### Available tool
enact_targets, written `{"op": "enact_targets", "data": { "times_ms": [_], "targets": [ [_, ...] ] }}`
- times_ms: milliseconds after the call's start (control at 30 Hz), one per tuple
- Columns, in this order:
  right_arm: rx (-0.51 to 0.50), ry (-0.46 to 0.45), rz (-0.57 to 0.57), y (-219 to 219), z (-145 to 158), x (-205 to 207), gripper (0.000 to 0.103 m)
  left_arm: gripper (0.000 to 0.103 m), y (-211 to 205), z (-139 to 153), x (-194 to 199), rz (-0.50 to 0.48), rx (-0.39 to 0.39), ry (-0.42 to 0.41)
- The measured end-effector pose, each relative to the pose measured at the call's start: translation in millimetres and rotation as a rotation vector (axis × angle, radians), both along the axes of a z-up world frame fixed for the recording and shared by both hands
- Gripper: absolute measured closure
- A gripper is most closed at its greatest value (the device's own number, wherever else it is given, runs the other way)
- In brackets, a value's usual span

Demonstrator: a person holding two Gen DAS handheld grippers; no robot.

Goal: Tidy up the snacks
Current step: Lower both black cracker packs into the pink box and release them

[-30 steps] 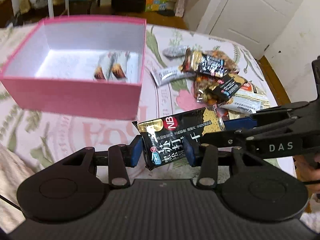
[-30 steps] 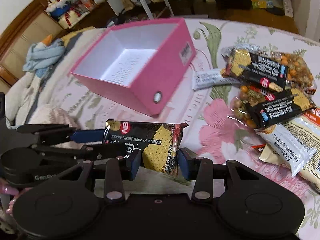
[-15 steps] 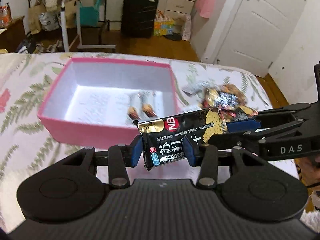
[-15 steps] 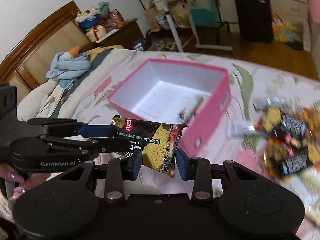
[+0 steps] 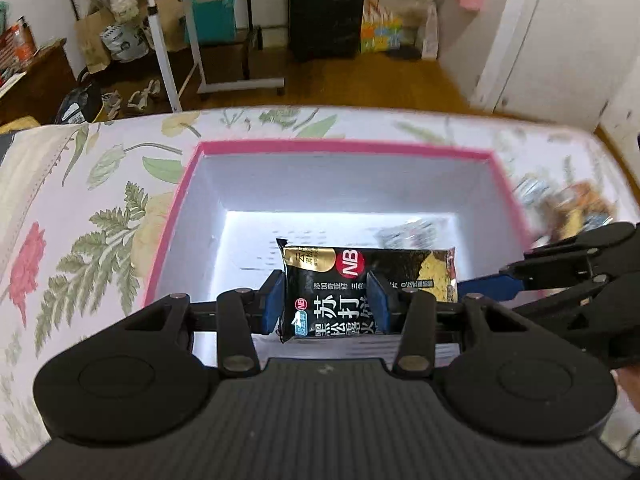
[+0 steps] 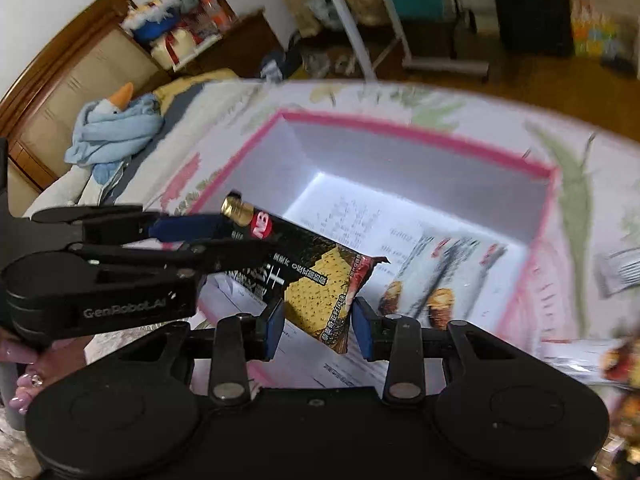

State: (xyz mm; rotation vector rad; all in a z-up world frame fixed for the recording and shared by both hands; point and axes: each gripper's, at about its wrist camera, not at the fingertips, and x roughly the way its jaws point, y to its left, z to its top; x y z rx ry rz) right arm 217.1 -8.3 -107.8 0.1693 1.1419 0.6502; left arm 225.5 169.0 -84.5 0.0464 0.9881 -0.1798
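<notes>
Both the left gripper (image 5: 326, 304) and the right gripper (image 6: 318, 326) have their jaws clenched on opposite ends of one black cracker packet (image 5: 360, 280), which hangs between them above the open pink box (image 5: 340, 146) on the flowered bed (image 5: 80, 208).

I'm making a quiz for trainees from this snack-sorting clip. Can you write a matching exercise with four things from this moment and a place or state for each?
Things:
1. black cracker packet
2. pink box
3. two snack bars
4. black suitcase

Places or states:
A. standing on the wooden floor
B. lying on the box bottom
C. held by both claws above the box
D. open, on the floral bedspread

Pairs: 1-C, 2-D, 3-B, 4-A
</notes>
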Motion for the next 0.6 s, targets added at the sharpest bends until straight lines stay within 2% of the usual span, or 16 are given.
{"op": "enact_targets", "data": {
  "times_ms": [233, 267, 333, 400, 467, 600],
  "targets": [
    [-0.073, 0.101, -0.009, 24.3, -36.3, 5.2, 0.059, 0.059, 2.9, -37.8, 19.8, 0.018, 0.027, 0.103],
    [-0.100, 0.091, -0.008, 27.8, -36.9, 4.5, 0.059, 0.055, 3.1, -41.6, 20.3, 0.034, 0.031, 0.105],
    [-0.128, 0.083, -0.002, 31.2, -35.6, 1.2, 0.059, 0.050, 2.9, -46.8, 20.3, 0.057, 0.054, 0.101],
    [-0.113, 0.100, -0.006, 26.3, -31.9, -1.3, 0.059, 0.047, 1.3, -47.1, 17.1, 0.065, 0.088, 0.090],
    [-0.102, 0.086, -0.005, 21.3, -23.2, -5.9, 0.058, 0.044, 3.6, -44.5, 13.1, 0.077, 0.075, 0.090],
    [-0.110, 0.047, -0.001, 13.2, -4.5, -18.5, 0.056, 0.044, 7.0, -31.2, 2.6, 0.088, 0.040, 0.100]
  ]
}}
